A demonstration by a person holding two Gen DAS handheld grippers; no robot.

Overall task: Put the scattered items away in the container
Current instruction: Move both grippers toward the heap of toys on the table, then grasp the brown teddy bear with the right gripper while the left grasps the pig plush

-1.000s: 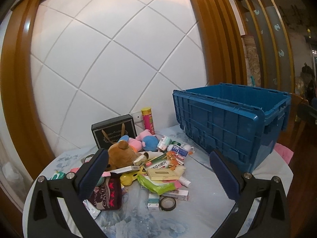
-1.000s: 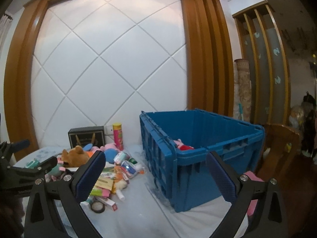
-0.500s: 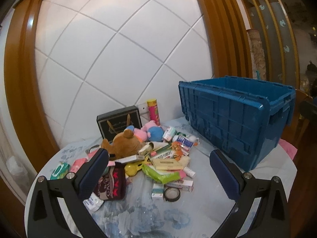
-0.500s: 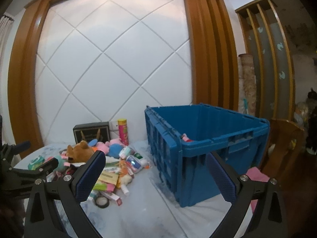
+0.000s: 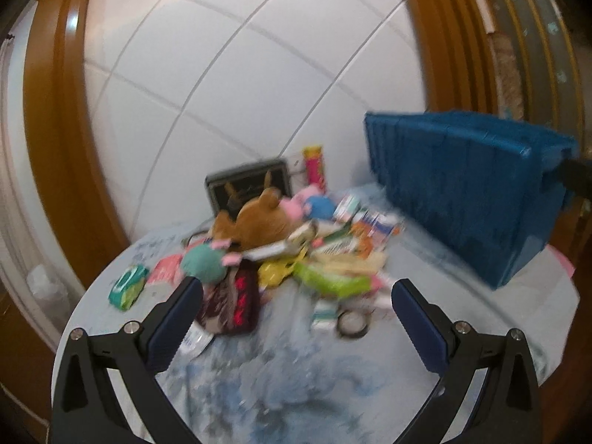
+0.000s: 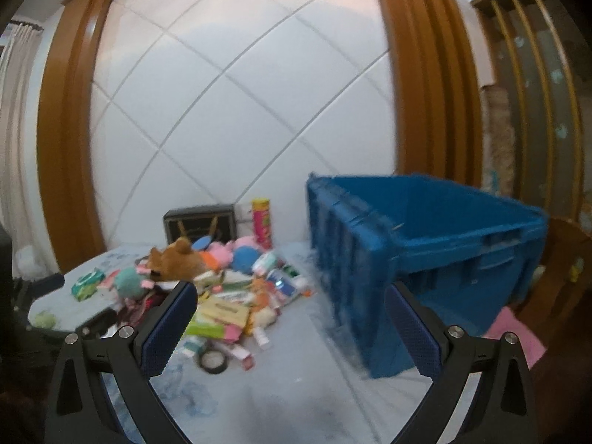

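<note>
Over the last second I have swung both views leftward and a little back from the pile: the blue ribbed plastic crate (image 6: pixel 425 259) now sits further to the right in each view, and more of the left side of the pale marbled tabletop (image 5: pixel 277 388) shows, including a green wipes packet (image 5: pixel 127 290). That puts the clutter, not the crate, between my fingers, so I judge I am lining up a first pick.

My left hand-held gripper (image 5: pixel 296 318) is spread wide and holds nothing. My right hand-held gripper (image 6: pixel 292 327) is just as wide open and also empty.

The scattered items lie heaped left of the crate: a brown plush bear (image 5: pixel 259 218), a teal plush ball (image 5: pixel 203 264), a dark red patterned pouch (image 5: pixel 236 303), a lime green flat packet (image 5: pixel 329 281), and a roll of black tape (image 6: pixel 212 360) near the front.

Both views are smeared by motion, so labels on the small boxes are unreadable. The crate's near wall hides its floor; I cannot tell what lies inside.
</note>
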